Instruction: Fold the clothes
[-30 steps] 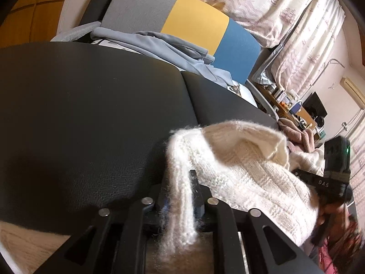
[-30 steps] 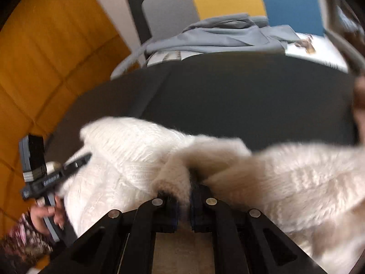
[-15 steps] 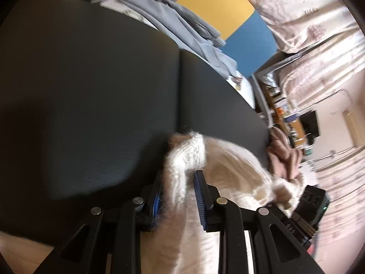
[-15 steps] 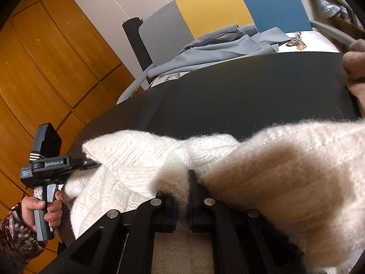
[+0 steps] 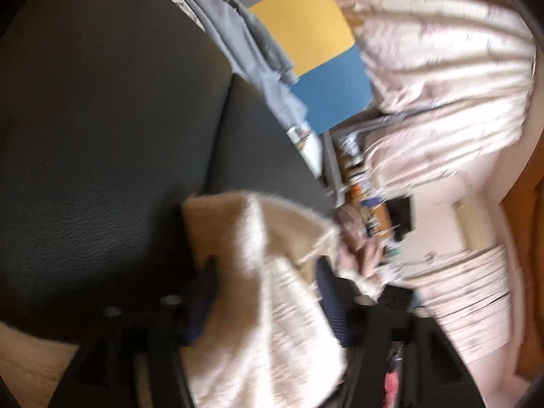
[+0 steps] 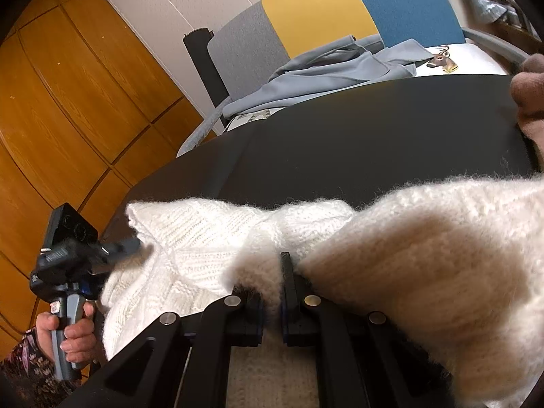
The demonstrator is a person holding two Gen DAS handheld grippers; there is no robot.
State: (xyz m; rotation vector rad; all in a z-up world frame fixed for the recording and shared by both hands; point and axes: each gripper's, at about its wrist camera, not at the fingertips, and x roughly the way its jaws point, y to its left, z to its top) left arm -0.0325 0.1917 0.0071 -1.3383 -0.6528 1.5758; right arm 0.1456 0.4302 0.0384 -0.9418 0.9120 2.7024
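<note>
Your right gripper [image 6: 272, 285] has its jaws pinched tight on a fold of the white knit sweater [image 6: 210, 238], which lies bunched on the near edge of the black bench [image 6: 357, 136]. Your left gripper [image 5: 268, 292] has just been opening; its jaws stand wide, sweater cloth loose between them. A grey garment [image 6: 333, 68] lies beyond the bench.

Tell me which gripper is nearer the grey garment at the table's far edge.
Left. The left gripper is over the table near the grey garment; the right gripper is farther back.
</note>
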